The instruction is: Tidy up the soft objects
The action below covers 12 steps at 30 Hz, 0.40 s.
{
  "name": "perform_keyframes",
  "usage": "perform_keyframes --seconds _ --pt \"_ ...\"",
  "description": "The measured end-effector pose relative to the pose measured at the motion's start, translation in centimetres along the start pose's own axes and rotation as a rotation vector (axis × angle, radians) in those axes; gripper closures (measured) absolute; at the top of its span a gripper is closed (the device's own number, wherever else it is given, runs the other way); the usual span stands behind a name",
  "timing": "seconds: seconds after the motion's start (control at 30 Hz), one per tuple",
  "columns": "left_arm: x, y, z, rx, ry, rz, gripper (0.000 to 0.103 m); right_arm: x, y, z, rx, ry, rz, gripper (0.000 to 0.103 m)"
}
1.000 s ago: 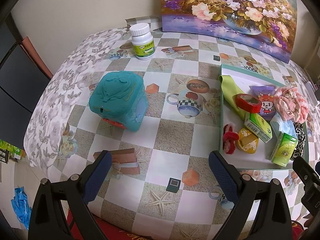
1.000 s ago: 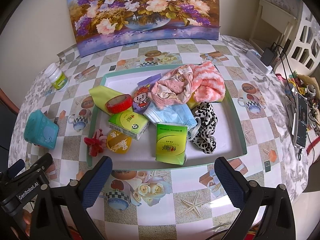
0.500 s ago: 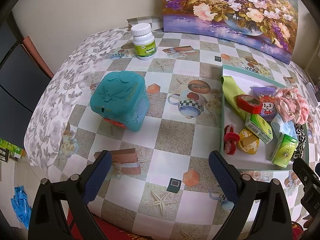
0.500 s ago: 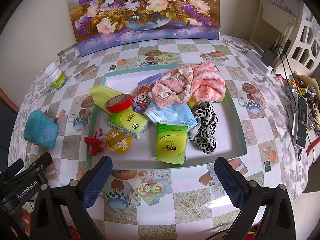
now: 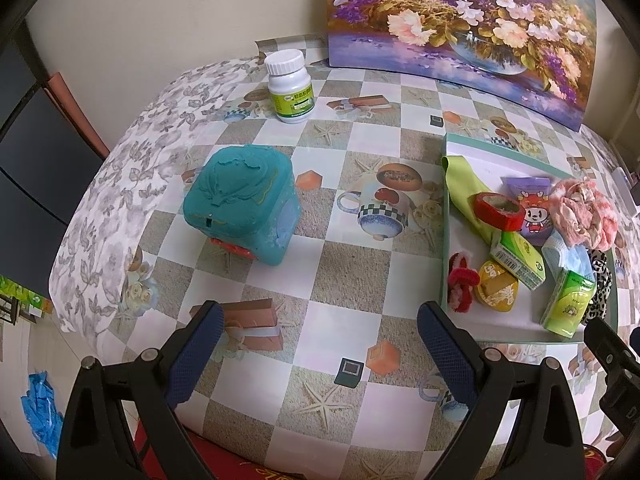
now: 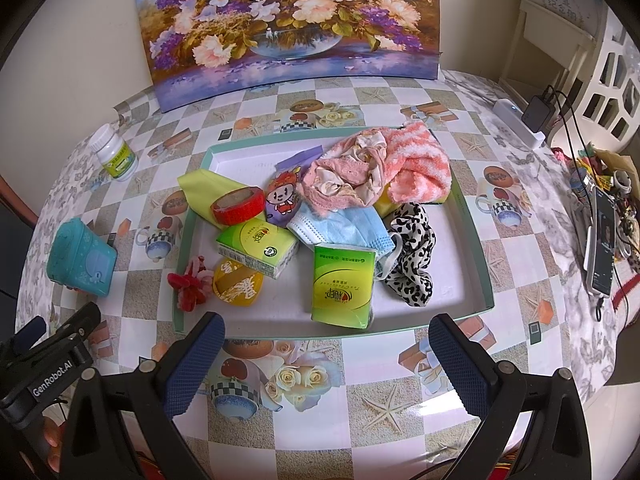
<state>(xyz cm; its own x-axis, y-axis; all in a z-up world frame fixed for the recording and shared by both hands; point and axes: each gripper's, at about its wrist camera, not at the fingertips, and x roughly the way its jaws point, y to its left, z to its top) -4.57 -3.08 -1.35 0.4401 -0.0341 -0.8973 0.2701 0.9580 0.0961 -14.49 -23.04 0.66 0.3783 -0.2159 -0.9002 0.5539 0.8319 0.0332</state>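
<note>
While almost nothing is being shifted since a second ago, both grippers, left (image 5: 318,340) and right (image 6: 326,354), are being held open and empty; the soft things are lying untouched in the tray (image 6: 470,236) at 12 o'clock.

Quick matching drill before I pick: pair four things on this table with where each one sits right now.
Things:
1. white pill bottle
2. teal box
3. leopard-print cloth
4. red tape roll

Places:
a. in the tray, right part
b. on the yellow-green cloth
c. on the tablecloth, left of the tray, near edge
d. on the tablecloth, far left, by the wall

Pairs: 1-d, 2-c, 3-a, 4-b
</note>
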Motion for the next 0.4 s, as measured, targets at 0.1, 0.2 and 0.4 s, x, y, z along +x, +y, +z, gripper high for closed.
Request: perform_keyframes --seconds 0.1,0.2,0.4 --pt "-0.16 -0.08 0.00 -0.002 -0.009 0.005 0.006 0.00 -0.01 0.01 -0.001 0.001 0.000 0.000" --pt "-0.24 -0.27 0.00 -0.003 -0.011 0.011 0.006 -0.01 -0.06 -0.04 -0.001 0.000 0.000 0.000" --pt "-0.20 -0.19 0.03 -0.004 -0.009 0.009 0.006 0.00 0.03 0.01 0.000 0.001 0.000 0.000"
